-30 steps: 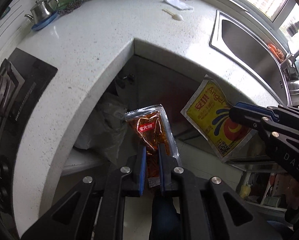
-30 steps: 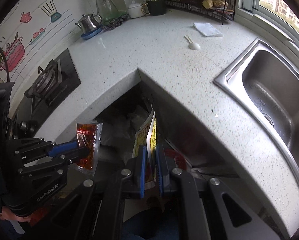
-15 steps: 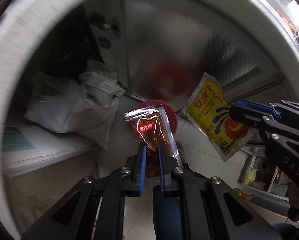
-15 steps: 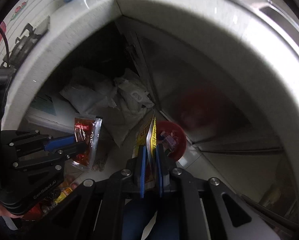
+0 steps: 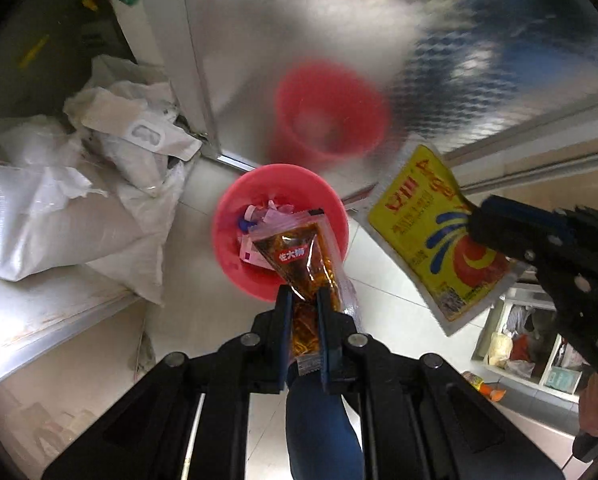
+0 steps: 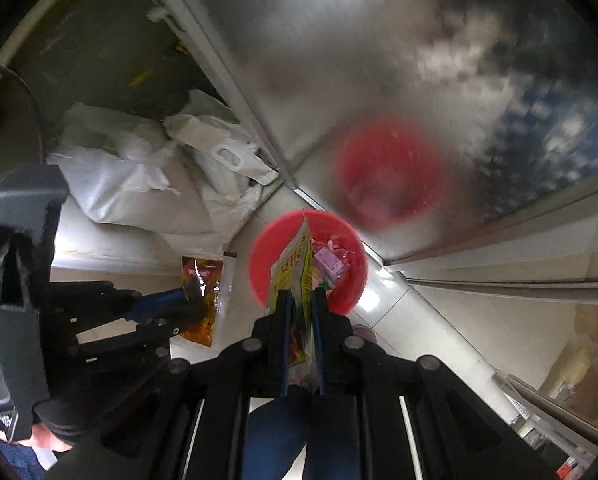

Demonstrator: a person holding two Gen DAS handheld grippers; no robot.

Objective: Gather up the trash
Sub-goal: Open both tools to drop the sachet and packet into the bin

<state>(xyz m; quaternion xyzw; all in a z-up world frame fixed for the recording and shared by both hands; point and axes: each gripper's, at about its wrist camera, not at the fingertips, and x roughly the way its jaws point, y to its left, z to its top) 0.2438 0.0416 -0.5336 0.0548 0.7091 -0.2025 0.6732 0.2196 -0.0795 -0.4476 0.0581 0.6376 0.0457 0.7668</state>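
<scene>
My left gripper is shut on a clear sauce sachet of brown-orange filling with a red label, held over a red trash bin on the floor. My right gripper is shut on a yellow packet seen edge-on, held above the same red bin. The yellow packet shows flat in the left wrist view, to the right of the bin, gripped by the right gripper. The sachet and left gripper show left of the bin. The bin holds pink and white scraps.
A shiny metal cabinet door behind the bin reflects it. White plastic bags lie on a low shelf at the left. A white rack with items stands at the right. The floor is pale tile.
Both grippers have dropped from countertop level to below the counter edge and closer to the red bin. Each keeps hold of its packet.
</scene>
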